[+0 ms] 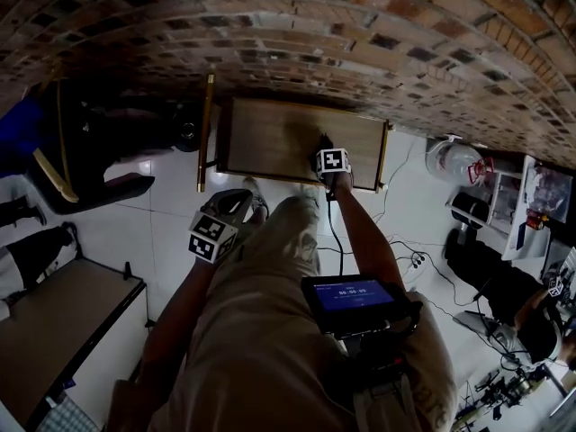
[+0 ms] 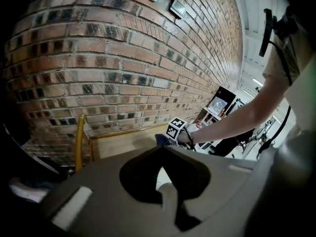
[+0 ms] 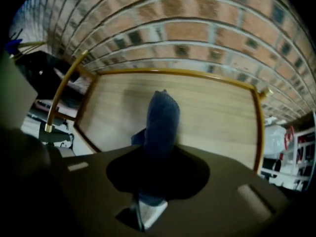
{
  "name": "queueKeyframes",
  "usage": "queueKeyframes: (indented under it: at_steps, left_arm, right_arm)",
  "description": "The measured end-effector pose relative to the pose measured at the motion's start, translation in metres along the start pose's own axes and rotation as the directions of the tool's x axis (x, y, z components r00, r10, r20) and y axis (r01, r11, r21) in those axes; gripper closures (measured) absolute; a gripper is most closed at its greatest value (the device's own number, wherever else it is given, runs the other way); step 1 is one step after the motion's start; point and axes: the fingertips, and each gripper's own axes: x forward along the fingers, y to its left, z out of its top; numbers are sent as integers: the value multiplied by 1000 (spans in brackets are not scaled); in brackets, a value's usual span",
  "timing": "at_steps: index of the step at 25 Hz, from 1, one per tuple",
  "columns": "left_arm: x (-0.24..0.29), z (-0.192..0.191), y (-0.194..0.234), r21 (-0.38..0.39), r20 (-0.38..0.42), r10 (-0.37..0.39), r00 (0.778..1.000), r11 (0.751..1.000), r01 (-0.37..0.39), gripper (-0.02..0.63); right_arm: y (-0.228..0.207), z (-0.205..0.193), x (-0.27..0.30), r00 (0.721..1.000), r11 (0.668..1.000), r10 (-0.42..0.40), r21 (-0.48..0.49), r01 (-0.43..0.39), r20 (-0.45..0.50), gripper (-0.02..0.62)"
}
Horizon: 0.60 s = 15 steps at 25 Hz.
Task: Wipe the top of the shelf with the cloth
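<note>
the dark blue cloth is clamped between the jaws of the right gripper and appears to rest on the wooden top of the shelf, close to the front edge and about midway along it. in the right gripper view, bare wood is seen to the left of the cloth, to its right and above it, as far as the gold rail that runs round the top. the brick wall is met just behind the rear rail. in the head view the shelf is found in the upper middle of the frame, with the right gripper at its front edge, right of centre. the left gripper is held off the shelf, at the shelf's lower left over the white floor, with its jaws brought together on nothing. cables are strewn on the floor at the shelf's lower right.
</note>
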Motion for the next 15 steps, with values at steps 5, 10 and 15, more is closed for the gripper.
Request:
queueKeyframes:
  at_steps: [5,10,15]
  left_arm:
    - [-37,-24,28,-32,10,28,1000,999,-28,603]
    - [-72,-54,59,-60,17,58,998,997,-57,603]
    - [-106,-81,85,-113,18,108,994,988,-105,603]
  right_arm:
    - [152,28,7,993,982,113,-152,-114,-15,506]
    - [274,44,31,971,948,236,-213,-235,-23,505]
    - [340,43,57,963,931,262,-245,-271,-70,506]
